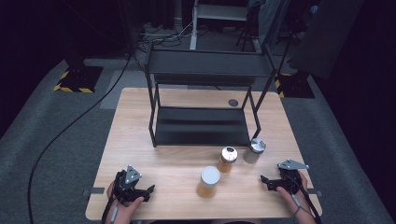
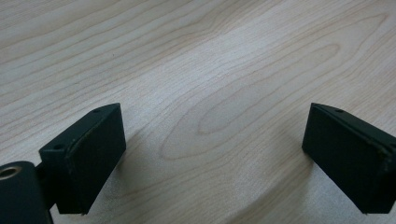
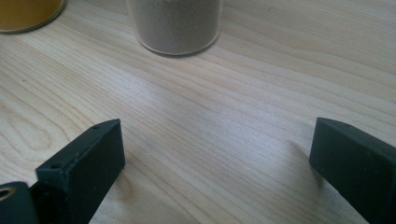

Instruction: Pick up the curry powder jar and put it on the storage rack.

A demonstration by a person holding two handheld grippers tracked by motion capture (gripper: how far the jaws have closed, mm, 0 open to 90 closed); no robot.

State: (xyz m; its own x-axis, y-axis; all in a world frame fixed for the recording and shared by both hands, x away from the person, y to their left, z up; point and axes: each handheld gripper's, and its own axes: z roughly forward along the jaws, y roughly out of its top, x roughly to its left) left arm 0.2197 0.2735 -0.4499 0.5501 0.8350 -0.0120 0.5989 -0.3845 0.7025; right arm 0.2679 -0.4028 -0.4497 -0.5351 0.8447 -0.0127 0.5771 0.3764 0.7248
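This looks like a lab or recording studio set up for handling trials, not a home. A plain light-wood desk (image 1: 140, 140) stands alone on grey carpet (image 1: 56, 140) with dark surroundings. Black cables (image 1: 70, 126) trail across the floor, and stand bases marked with yellow-and-black hazard tape (image 1: 77, 79) sit to either side. A bare black metal shelf rack (image 1: 205, 93) stands on the desk, and equipment legs show behind.
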